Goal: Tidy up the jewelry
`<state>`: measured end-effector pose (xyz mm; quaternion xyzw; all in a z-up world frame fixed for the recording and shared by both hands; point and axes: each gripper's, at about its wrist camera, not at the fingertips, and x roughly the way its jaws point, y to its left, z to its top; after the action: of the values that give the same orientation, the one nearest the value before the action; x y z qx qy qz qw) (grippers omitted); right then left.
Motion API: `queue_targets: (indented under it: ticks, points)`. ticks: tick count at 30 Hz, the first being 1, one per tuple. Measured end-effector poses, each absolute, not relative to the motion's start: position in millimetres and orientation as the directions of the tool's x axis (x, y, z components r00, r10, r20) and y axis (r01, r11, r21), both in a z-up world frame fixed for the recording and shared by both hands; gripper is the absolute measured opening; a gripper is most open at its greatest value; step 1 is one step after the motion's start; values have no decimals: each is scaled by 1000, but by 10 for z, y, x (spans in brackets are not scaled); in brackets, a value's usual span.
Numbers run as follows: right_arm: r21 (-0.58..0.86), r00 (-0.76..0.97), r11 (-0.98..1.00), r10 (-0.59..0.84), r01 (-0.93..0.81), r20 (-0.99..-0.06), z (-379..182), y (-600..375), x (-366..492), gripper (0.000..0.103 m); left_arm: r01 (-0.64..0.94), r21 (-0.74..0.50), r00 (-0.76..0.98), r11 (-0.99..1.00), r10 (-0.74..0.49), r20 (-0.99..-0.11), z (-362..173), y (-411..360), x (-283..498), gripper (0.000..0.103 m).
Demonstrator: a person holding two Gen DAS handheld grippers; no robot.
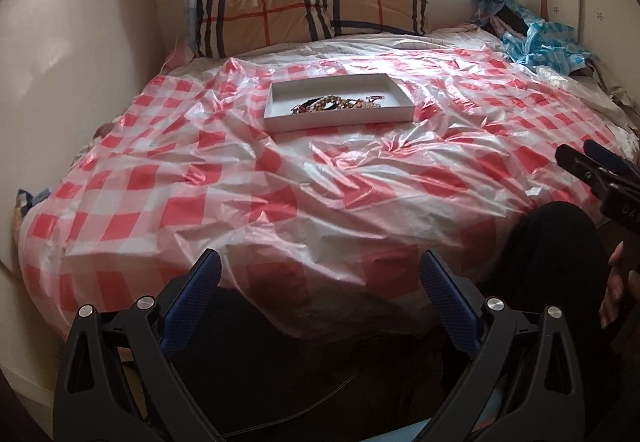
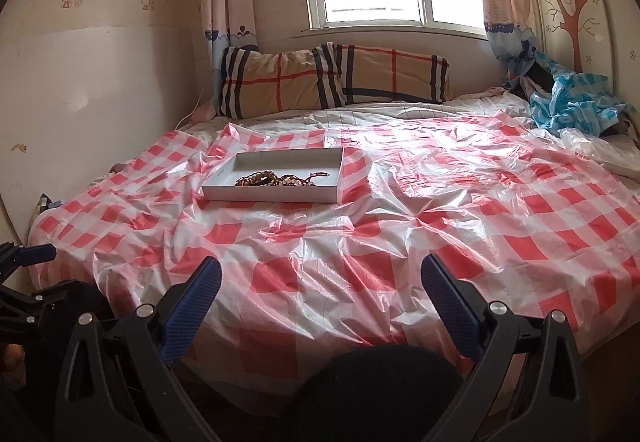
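Left gripper [image 1: 320, 274] and right gripper [image 2: 320, 278]: fingers spread wide on both, nothing held between them. White tray [image 2: 224, 190]: set on the red-checked plastic sheet [image 2: 460, 210] well beyond the fingertips, left of the right gripper's fingers. Jewelry [image 2: 280, 178]: heaped inside the tray, apparently beaded bracelets, details too small to be confirmed.

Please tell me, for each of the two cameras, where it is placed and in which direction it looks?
Left wrist: sits on the left tongs, open at the bed's near edge, facing the window; the right tongs show at right.
Right wrist: sits on the right tongs, open, facing likewise; the left tongs show at left.
Shared: white tray of jewelry, checked plastic sheet, pillow.
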<state>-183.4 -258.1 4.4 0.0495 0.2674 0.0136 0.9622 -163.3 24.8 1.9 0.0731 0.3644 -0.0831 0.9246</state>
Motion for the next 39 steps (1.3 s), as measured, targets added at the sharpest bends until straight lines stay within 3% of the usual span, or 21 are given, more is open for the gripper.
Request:
queue_targets:
  ticks: [39]
  points:
    - [96,839,995,22,36,-544,-23,-2567,-2046,96,153,30,696,988,-87,-713,-135,469,-1768,95]
